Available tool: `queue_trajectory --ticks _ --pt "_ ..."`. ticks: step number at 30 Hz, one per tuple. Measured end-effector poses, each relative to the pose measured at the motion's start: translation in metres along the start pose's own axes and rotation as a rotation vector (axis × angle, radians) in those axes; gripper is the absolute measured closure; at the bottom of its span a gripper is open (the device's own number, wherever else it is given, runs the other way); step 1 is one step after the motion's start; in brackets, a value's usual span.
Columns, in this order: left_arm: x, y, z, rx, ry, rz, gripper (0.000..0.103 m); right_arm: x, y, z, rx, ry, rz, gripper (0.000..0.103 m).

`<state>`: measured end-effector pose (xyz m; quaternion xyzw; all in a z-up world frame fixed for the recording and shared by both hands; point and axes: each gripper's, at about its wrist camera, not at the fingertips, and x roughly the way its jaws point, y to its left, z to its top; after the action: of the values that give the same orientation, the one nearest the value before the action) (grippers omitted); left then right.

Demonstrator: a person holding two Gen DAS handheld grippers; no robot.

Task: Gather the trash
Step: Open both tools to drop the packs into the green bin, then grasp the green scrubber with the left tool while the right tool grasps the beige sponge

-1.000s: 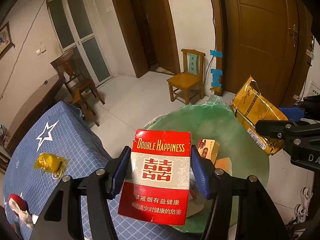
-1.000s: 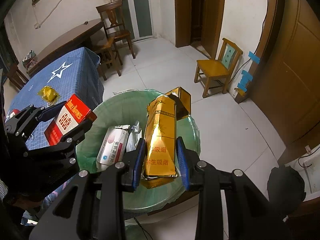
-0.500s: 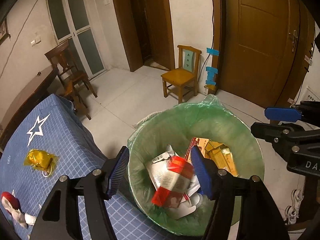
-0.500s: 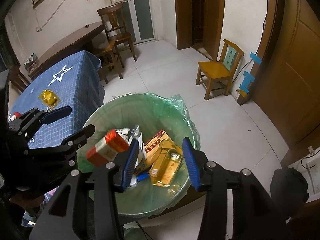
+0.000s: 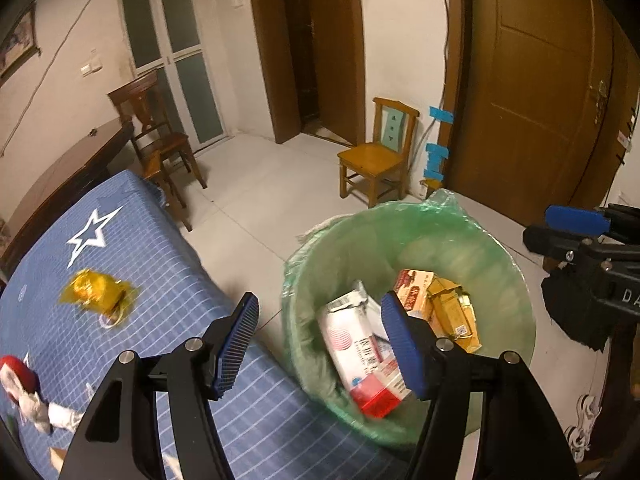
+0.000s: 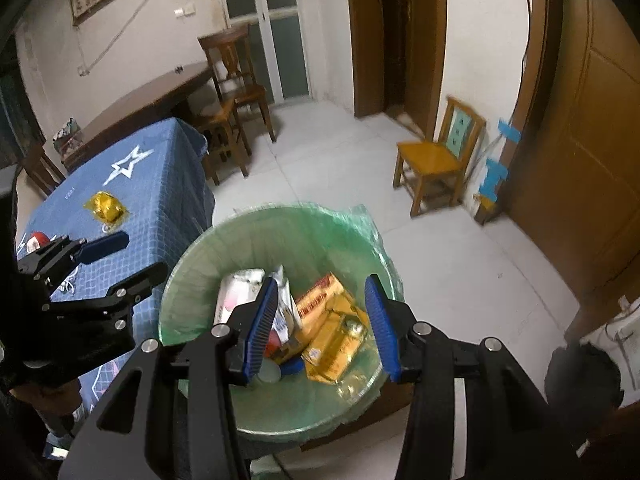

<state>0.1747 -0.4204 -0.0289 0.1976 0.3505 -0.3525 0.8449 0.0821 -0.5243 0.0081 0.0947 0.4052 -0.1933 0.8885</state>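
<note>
- My left tool (image 5: 320, 344) gapes empty at the bin (image 5: 516, 280) rim.
- My right tool (image 6: 322, 322) gapes empty over the bin.
- Boxes (image 6: 332, 344) lie inside.
- Gold wrapper (image 5: 96, 292) sits on the desk (image 5: 120, 248).

Table with blue checked cloth (image 5: 132, 264)

On it we see a yellow wrapper (image 5: 98, 290) near the white star (image 5: 94, 234), and a red-white object (image 5: 20, 384) at the edge.

The bin (image 6: 192, 264) mouth lies open from above; the blue-clothed table (image 6: 168, 168) crowds its left.
</note>
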Motion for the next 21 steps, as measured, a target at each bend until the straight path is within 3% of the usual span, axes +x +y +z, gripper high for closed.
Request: queue_trajectory --ticks 7,12,17,21 --pt "-0.04 0.053 -0.02 -0.111 -0.042 0.047 0.038 -0.022 0.05 -0.005 -0.093 -0.174 0.023 0.059" --pt "-0.085 0.11 -0.05 -0.199 -0.088 0.104 0.036 -0.024 0.099 -0.014 -0.148 -0.248 0.101 0.059" --pt "-0.132 0.182 -0.097 -0.299 -0.115 0.218 0.034 -0.01 0.147 -0.024 -0.194 -0.224 0.23 0.059" --pt "-0.16 0.25 -0.145 -0.371 -0.089 0.331 0.033 0.001 0.203 -0.041 -0.28 -0.175 0.345 0.059"
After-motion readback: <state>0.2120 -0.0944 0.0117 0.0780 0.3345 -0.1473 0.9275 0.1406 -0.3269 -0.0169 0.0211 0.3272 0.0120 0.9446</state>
